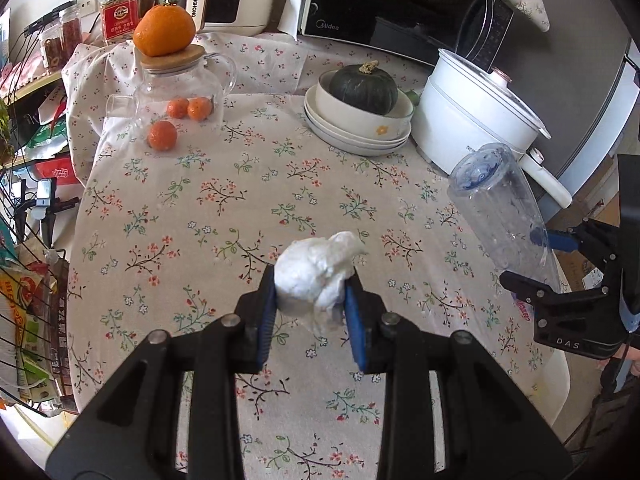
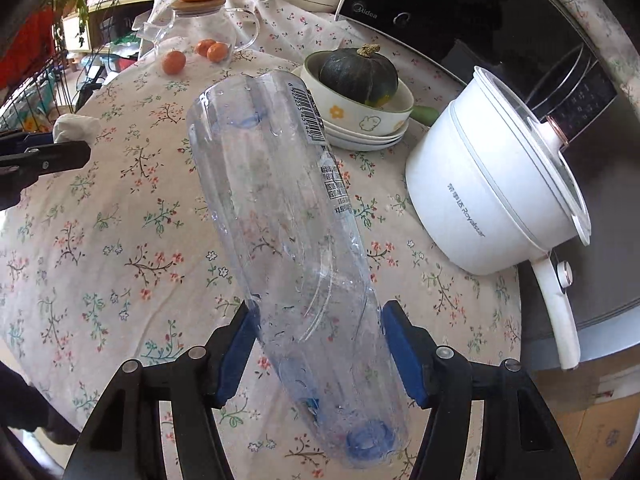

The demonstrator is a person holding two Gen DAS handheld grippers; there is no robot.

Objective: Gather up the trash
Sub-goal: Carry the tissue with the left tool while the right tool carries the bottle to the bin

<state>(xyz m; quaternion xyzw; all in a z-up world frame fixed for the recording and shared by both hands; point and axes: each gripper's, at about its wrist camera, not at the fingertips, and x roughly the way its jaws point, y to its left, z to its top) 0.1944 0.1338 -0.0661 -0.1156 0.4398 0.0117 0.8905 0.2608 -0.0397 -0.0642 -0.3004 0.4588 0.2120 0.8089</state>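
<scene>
1. On the far left of the flowered tablecloth, a glass teapot carries a large orange on its bamboo lid, with three small mandarins at its foot. None of this reads as trash.
2. Left of centre, the left gripper pinches a crumpled white tissue between its blue pads. The wad appears lifted clear of the cloth, though I cannot be certain.
3. Further right, at the back, a dark green kabocha squash sits in a stack of white bowls, and a white Royalstar electric pot stands beside them.
4. At the right, the right gripper clamps an empty clear plastic bottle low on its body. The bottle tilts away from the camera, base uppermost, blue cap end nearest the lens, held above the table.
5. Both pieces of trash seem collected, so pickup looks done. I see no bin in either view, so carrying and dropping remain. No other loose litter shows on the cloth.
6. Both grippers point forward over the table, roughly level and well apart, with the left one just visible at the edge of the right wrist view.
</scene>
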